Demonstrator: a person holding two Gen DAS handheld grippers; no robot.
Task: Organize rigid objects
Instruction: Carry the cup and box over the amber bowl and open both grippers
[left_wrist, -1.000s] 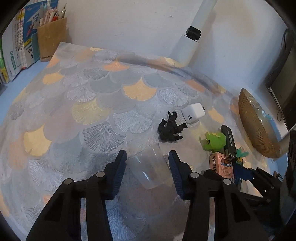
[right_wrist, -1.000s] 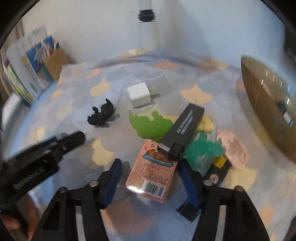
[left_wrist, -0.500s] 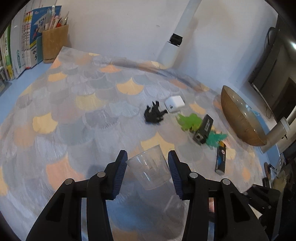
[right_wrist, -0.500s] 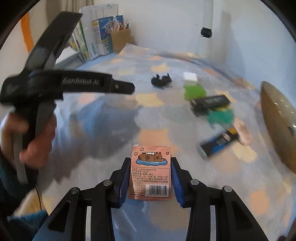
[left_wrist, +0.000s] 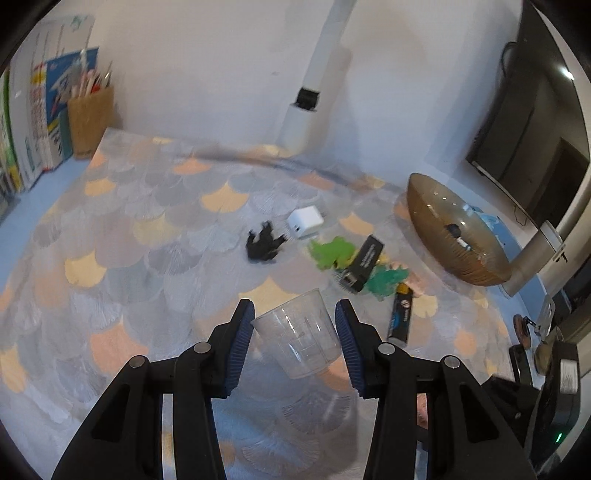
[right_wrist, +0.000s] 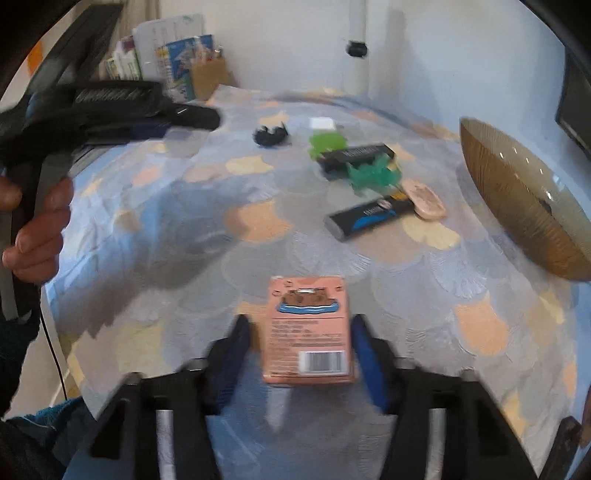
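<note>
My left gripper (left_wrist: 293, 310) is shut on a clear plastic cup (left_wrist: 297, 334), which tilts above the patterned cloth (left_wrist: 155, 236). My right gripper (right_wrist: 302, 326) is shut on a pink carton (right_wrist: 308, 332) with a barcode, lifted clear of the cloth. Loose on the cloth lie a black dinosaur figure (left_wrist: 264, 247), a white charger (left_wrist: 304, 223), a green toy (left_wrist: 332, 253), a black box (left_wrist: 364, 264), a teal toy (left_wrist: 388, 280) and a black-and-blue bar (left_wrist: 400, 315). In the right wrist view a hand (right_wrist: 37, 229) carries the left gripper at the upper left.
A wooden bowl (left_wrist: 454, 229) stands at the cloth's right edge. A pen holder (left_wrist: 90, 122) and books (left_wrist: 37, 122) fill the back left corner. A white pole (left_wrist: 314, 92) rises by the back wall. A pink oval piece (right_wrist: 424, 199) lies beside the bar.
My right gripper closed on the pink carton, lifted it out from under the black box and drew it back toward the near edge. My left gripper rose and pulled back with the cup.
</note>
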